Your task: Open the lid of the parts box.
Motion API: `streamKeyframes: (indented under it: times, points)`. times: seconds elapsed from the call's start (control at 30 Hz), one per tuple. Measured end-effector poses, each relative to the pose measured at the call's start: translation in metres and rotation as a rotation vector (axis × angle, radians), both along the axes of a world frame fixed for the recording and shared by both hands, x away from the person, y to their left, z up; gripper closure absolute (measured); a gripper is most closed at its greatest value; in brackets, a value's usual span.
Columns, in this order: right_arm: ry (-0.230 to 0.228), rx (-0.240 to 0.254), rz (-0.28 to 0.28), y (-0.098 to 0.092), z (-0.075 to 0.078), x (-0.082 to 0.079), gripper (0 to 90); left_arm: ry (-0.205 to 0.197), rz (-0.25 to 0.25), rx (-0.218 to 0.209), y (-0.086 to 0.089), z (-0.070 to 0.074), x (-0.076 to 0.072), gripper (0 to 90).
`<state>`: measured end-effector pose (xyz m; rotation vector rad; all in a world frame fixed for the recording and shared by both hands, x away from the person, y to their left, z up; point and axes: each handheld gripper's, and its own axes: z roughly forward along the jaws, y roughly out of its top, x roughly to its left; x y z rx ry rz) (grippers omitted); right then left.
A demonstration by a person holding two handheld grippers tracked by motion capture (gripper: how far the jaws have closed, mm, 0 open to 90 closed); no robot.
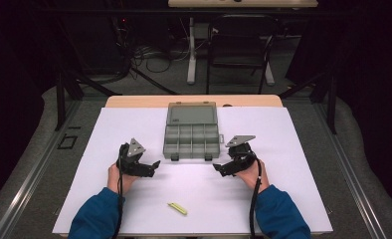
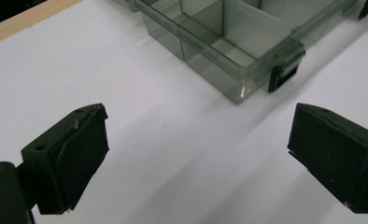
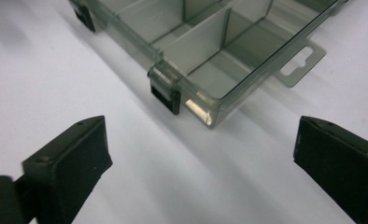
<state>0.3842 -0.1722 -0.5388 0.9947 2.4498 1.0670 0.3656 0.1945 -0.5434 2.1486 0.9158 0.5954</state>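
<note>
A smoky clear plastic compartment box (image 1: 191, 141) lies open on the white sheet (image 1: 293, 164), with its lid (image 1: 191, 113) folded back on the far side. My left gripper (image 1: 154, 165) stands open just left of the box's near left corner, its jaws angled toward the box. To the right of the near right corner, my right gripper (image 1: 218, 168) is open too. In the left gripper view, my left gripper (image 2: 198, 154) has only white sheet between its jaws, below the box corner (image 2: 229, 42) and a black latch (image 2: 285, 70). My right gripper (image 3: 203, 168) frames a latch (image 3: 166, 93).
A small yellow-green stick (image 1: 177, 208) lies on the sheet near the front edge, between the forearms. A wooden table edge (image 1: 134, 101) shows behind the sheet. Beyond it stand a black chair (image 1: 241, 50) and a desk leg (image 1: 191, 55).
</note>
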Motion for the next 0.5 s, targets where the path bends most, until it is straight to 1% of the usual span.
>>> streamKeyframes:
  times: [0.07,0.1,0.17,0.2,0.23,0.27,0.33,0.37,0.4,0.5]
  points:
    - [-0.019,-0.004,0.002,0.001,-0.001,-0.001,0.0,-0.004,-0.001,0.017,0.000,-0.002,-0.005,3.3]
    - [-0.010,-0.015,0.002,0.000,0.000,-0.002,0.0,0.001,0.001,0.018,0.000,-0.004,-0.007,2.7]
    - [-0.018,0.006,0.005,-0.001,-0.001,-0.005,0.0,0.006,0.003,0.010,0.002,-0.006,-0.010,1.4]
    - [-0.011,0.004,0.010,-0.001,-0.001,-0.007,0.0,0.001,0.007,0.008,0.003,-0.006,-0.011,0.9]
    - [-0.015,0.006,0.011,0.000,-0.002,-0.009,0.0,-0.004,0.007,0.001,0.004,-0.007,-0.012,0.4]
    - [-0.016,-0.002,0.011,-0.001,-0.003,-0.010,0.0,-0.013,0.002,-0.002,0.005,-0.007,-0.013,0.2]
    - [0.000,-0.003,0.008,-0.002,-0.004,-0.014,0.0,-0.030,-0.007,-0.011,0.005,-0.007,-0.015,0.2]
    - [0.003,0.003,0.005,-0.003,-0.005,-0.015,0.0,-0.037,-0.009,-0.012,0.005,-0.006,-0.016,0.2]
    - [0.005,-0.002,0.003,-0.003,-0.005,-0.016,0.0,-0.043,-0.010,-0.010,0.005,-0.006,-0.016,0.2]
    - [0.007,-0.003,-0.003,-0.003,-0.002,-0.020,0.0,-0.046,-0.005,-0.006,0.005,-0.006,-0.017,0.1]
